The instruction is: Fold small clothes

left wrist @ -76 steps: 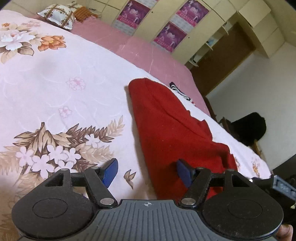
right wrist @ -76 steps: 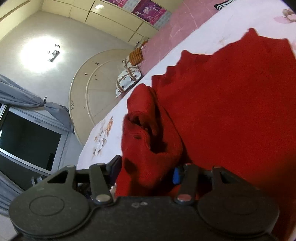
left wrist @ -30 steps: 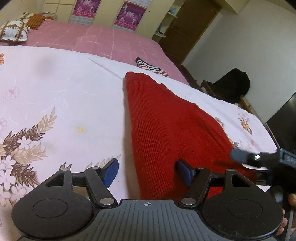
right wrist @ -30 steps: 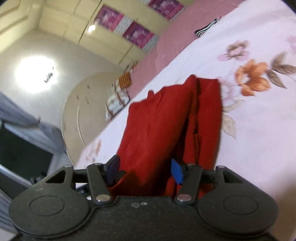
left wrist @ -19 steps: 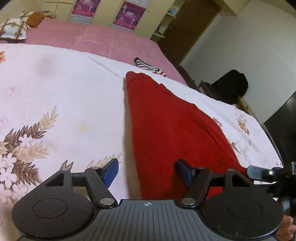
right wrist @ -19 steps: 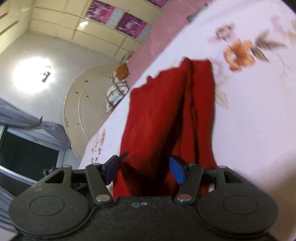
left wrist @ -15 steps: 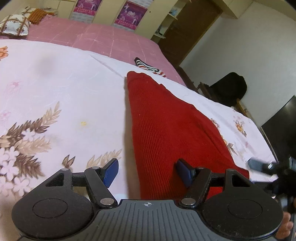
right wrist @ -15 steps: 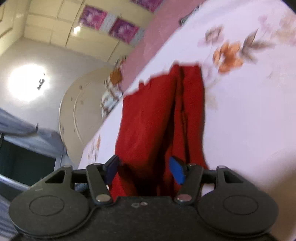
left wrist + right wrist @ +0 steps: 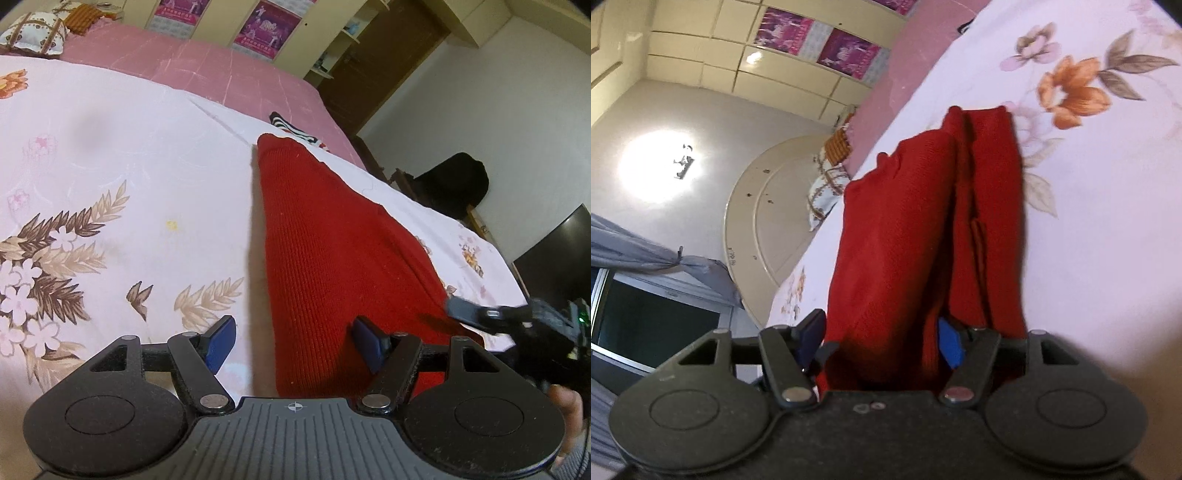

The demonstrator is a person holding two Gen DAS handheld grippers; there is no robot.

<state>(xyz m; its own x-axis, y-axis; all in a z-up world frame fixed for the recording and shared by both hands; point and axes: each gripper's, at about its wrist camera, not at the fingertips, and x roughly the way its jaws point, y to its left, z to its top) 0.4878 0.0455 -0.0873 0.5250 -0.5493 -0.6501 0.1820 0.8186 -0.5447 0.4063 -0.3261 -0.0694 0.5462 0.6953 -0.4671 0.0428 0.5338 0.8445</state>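
A red knitted garment (image 9: pixel 325 254) lies folded lengthwise in a long strip on the floral bed sheet (image 9: pixel 110 177). My left gripper (image 9: pixel 295 341) is open, its jaws wide apart over the garment's near left edge and the sheet. The garment also shows in the right wrist view (image 9: pixel 923 229), where its near end sits between the jaws of my right gripper (image 9: pixel 881 338), which is open. My right gripper also shows at the right edge of the left wrist view (image 9: pixel 517 321), at the garment's near right corner.
A pink blanket (image 9: pixel 192 70) covers the far part of the bed, with pillows (image 9: pixel 33 31) at its head. A striped cloth (image 9: pixel 295 127) lies just beyond the garment. A dark chair (image 9: pixel 450 188) and a wardrobe stand past the bed.
The garment went from spread wide to a narrow folded strip. My right gripper let the folded-over part down and drew back toward the garment's near end. My left gripper shifted slightly.
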